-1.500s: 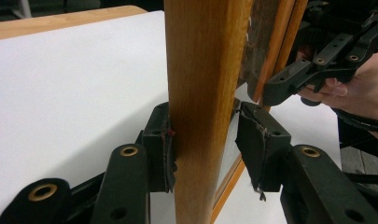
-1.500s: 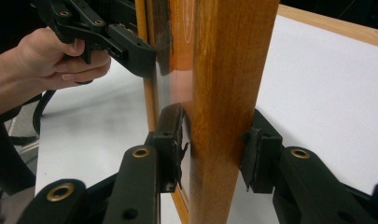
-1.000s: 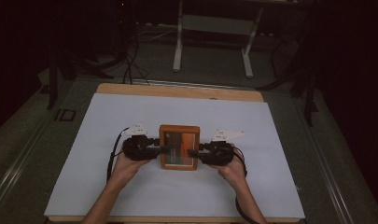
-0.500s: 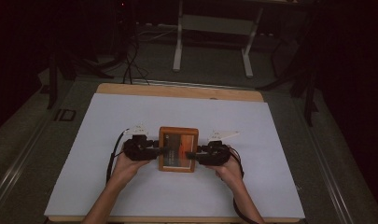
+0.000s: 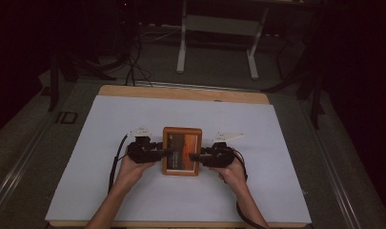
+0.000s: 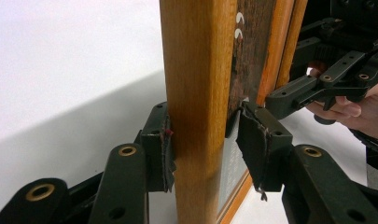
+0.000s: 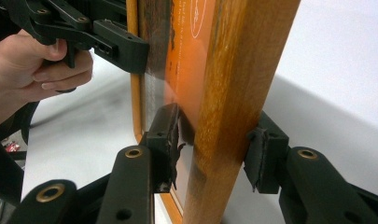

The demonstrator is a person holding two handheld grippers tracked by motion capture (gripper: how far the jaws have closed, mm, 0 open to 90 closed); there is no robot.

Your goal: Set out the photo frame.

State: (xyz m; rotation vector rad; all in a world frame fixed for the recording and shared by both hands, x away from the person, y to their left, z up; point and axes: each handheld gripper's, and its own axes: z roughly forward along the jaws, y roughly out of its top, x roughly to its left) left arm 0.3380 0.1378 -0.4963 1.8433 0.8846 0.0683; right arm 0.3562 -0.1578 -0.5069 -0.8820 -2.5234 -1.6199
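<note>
On the white-covered counter [image 5: 276, 143], centre and a bit toward the person's side, lies the wooden picture frame [image 5: 182, 150], flat as far as the high view tells, long side running away from the person.

Left tool [image 5: 158, 153] is on the frame's left rail. Left gripper view: one pad sits against the outer wood edge, the other [image 6: 252, 140] against the inner face by the dark print. Pinching the rail, about half spread.

Right tool [image 5: 198, 156] mirrors it on the right rail. Right gripper view: inner pad [image 7: 170, 140] sits on the glazed face; the outer pad [image 7: 263, 156] looks close to the wood, maybe touching, with a thin gap possible. Jaws have just been opening slightly, rail between them. I read it as a light pinch, not a firm one.

Step in hand, my read: two-handed grasp of the frame at opposite rails, ready to lift or stand it up. Both hands hold position.

Next move needs:
- right tool firmed up on the rail before any load goes on it
- both hands rising together at the same rate, or the frame twists between the pads
- pads kept on wood, not on the glass face

Risk: worn, frayed pad rubber on both tools could let the rail slip.
</note>
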